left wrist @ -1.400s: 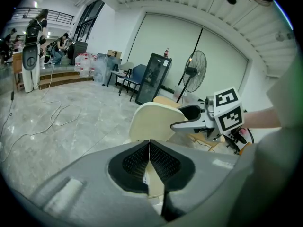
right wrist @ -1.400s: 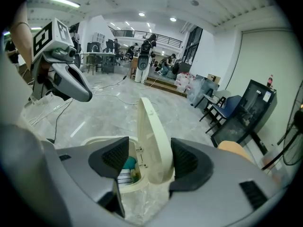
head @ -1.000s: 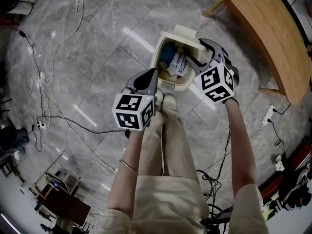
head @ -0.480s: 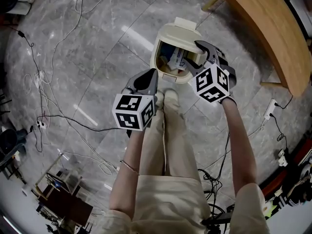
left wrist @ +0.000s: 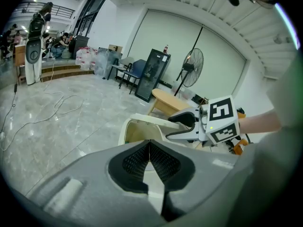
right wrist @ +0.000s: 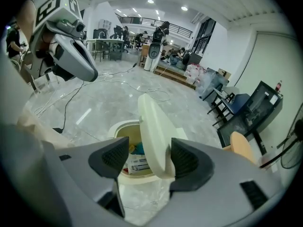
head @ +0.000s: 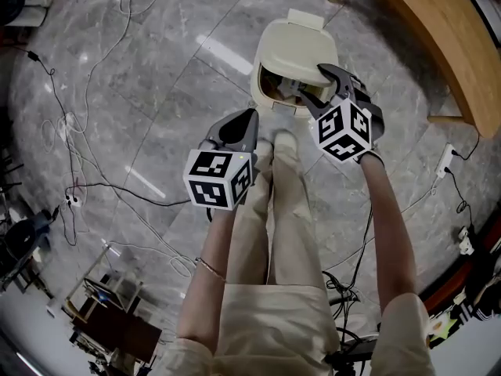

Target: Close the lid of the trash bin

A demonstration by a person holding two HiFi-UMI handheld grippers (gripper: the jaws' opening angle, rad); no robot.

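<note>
A cream trash bin stands on the grey floor just past the person's shoes. Its lid is tilted partway down over the opening, and paper and blue rubbish show inside. My right gripper is open at the bin's right rim. In the right gripper view the lid stands edge-on between the two pads, close to the right one. My left gripper hangs shut and empty, short of the bin's near left side. In the left gripper view its pads meet in front of the bin.
A curved wooden table stands to the right of the bin. Cables trail over the floor at left, and a power strip lies at right. The person's legs and shoes are directly below the bin.
The lid has swung from nearly upright down over most of the opening, with the right gripper following it. The left gripper has hardly moved.
</note>
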